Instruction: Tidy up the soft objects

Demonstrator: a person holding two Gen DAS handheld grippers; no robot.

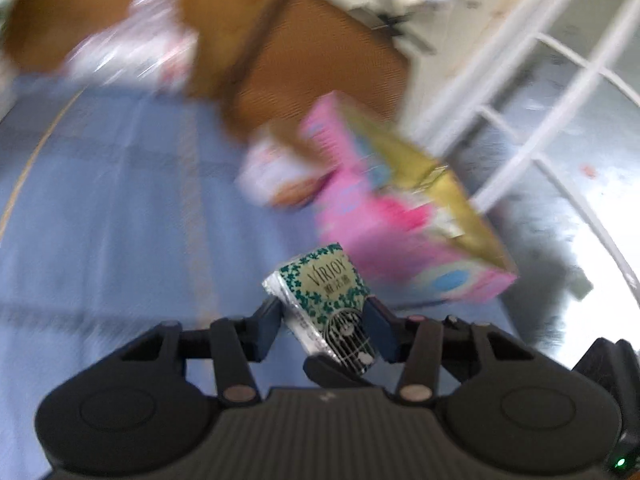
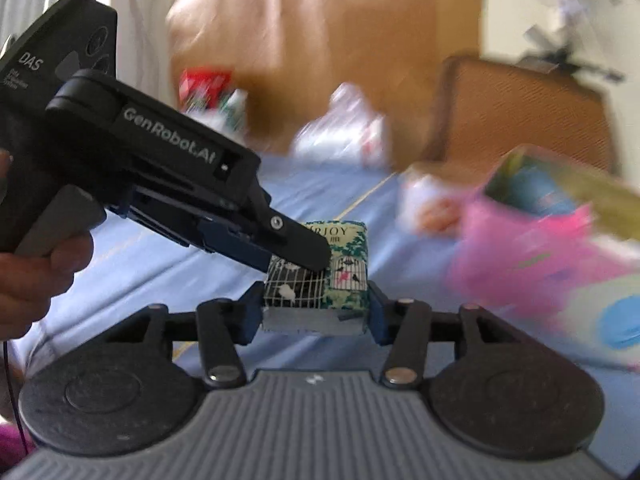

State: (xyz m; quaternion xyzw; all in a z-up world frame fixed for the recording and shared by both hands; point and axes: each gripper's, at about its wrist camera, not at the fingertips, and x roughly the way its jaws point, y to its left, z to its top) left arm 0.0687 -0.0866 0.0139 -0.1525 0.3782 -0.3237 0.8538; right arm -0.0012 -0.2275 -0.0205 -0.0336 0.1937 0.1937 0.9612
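Observation:
A small tissue pack [image 1: 320, 292] printed with green leaves and a birdcage is held above the blue bedsheet [image 1: 120, 200]. In the left wrist view it sits tilted between the pads of my left gripper [image 1: 325, 306], which is shut on it. In the right wrist view the same pack [image 2: 348, 264] lies level between the pads of my right gripper [image 2: 315, 308], shut on its two ends. My left gripper [image 2: 292, 262] reaches in from the left, one finger over the pack's top. A person's hand [image 2: 36, 280] holds that gripper's handle.
A pink box with a gold side [image 1: 400, 216] [image 2: 540, 248] stands just beyond the pack on the right. A white packet [image 1: 272, 176], a clear plastic bag [image 1: 132, 52] and a brown wicker chair [image 1: 320, 60] are farther back. White railing [image 1: 520, 100] runs along the right.

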